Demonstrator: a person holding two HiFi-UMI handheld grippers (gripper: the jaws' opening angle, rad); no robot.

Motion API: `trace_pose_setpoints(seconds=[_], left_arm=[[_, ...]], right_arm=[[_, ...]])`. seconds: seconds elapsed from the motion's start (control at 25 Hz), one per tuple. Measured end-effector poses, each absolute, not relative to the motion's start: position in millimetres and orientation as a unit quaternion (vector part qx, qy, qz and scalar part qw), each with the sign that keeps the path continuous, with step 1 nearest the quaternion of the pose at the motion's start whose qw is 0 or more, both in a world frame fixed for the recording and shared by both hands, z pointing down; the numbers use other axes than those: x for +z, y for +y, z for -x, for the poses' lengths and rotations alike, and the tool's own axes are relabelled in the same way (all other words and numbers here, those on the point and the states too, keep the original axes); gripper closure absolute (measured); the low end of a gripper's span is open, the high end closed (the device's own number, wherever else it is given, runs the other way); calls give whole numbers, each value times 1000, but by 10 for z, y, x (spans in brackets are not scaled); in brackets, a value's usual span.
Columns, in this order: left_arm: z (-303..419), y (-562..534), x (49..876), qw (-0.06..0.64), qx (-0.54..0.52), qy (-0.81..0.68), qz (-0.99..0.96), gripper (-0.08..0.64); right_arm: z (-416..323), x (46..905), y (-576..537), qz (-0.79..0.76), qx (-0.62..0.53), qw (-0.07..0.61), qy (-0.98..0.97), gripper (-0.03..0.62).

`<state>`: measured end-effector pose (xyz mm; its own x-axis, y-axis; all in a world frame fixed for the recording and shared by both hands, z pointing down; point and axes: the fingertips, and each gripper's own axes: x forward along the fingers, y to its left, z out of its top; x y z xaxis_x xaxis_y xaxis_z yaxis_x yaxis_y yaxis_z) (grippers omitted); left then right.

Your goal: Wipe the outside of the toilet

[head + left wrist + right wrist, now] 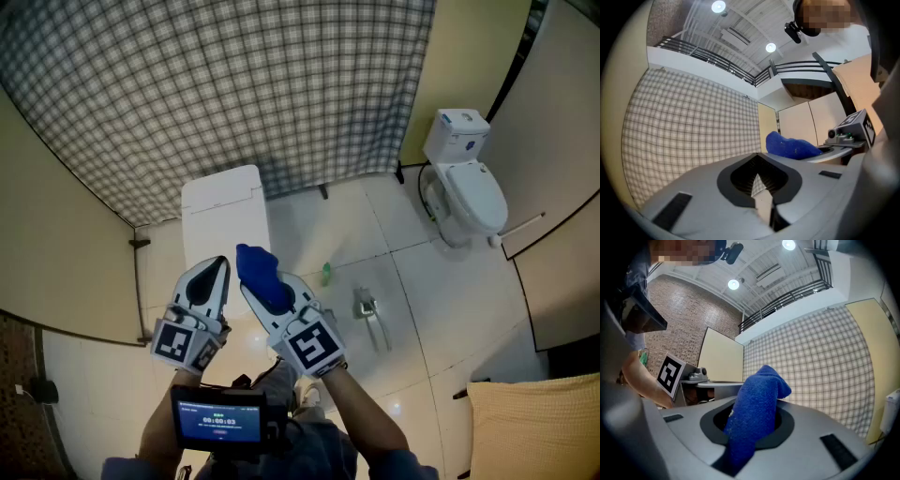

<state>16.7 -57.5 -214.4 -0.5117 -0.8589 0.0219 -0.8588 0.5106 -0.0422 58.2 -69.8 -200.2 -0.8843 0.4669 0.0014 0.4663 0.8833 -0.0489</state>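
A white toilet (466,187) with its lid down stands at the far right by the wall, well away from both grippers. My right gripper (265,281) is shut on a blue cloth (261,275), which sticks out past the jaws and fills the right gripper view, the blue cloth (754,418) standing upright between them. My left gripper (210,277) is held just left of it, shut with nothing in it. From the left gripper view the left gripper (761,185) points up at the checked wall, with the blue cloth (790,146) to its right.
A white cabinet (223,211) stands just ahead of the grippers against the checked tile wall (234,84). On the tiled floor lie a small green bottle (326,274) and a metal fitting (367,309). A toilet brush handle (518,227) leans right of the toilet. A yellow cushion (530,427) sits bottom right.
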Motion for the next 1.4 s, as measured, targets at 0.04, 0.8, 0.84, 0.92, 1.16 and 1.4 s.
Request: trace_pose_setpoints(seconds=[0.04,0.8,0.84,0.92,1.16,1.4], left_arm=[[23,-678,-2078,-2,-20,871,491,548],[2829,-2283,-493,-64,-48,886,457,548],[2974,-2382,-269,-74,-61,889,449,548],[3313,-2556,250,-89,-82,896,426,548],[4095,-2816,1482,-124,-164,911,356,548],[4644,-3121,2032,-67,-245,903,346,548]], right_arm=[[-400,-1946,-808,241,24,6,-970,531],[2526,-227,-2260,250,137,53,-957,531],[2689,17,-2348,255,150,55,-954,531],[3051,569,-2545,266,161,54,-949,531],[3972,2018,-2847,284,225,69,-929,531],[4875,3107,-2796,316,254,67,-912,531]])
